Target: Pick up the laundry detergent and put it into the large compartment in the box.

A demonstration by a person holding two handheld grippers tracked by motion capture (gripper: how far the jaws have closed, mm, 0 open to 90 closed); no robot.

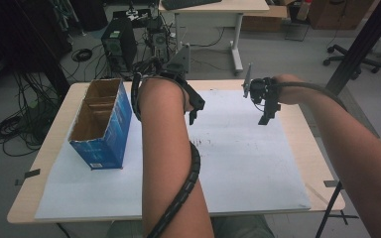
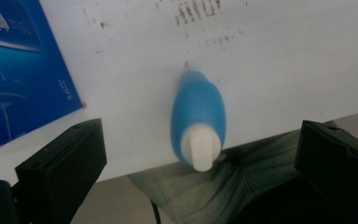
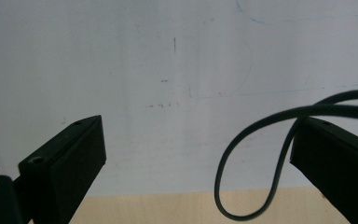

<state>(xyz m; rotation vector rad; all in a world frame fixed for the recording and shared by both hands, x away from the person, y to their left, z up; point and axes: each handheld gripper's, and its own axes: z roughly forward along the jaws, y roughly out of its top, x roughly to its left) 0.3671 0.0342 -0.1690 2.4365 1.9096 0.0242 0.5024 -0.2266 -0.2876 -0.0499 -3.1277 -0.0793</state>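
Hovering my left gripper (image 2: 193, 186) with jaws spread wide above the blue bottle (image 2: 197, 122), which lies on the white sheet (image 2: 284, 70) near the table's near edge, I line up to grasp it, keeping my right gripper (image 3: 196, 177) spread and empty.

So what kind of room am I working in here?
Most likely a lab or workshop office. Behind the work table a computer tower stands on the floor among loose cables, a desk carries a keyboard, and an office chair base stands at the right.
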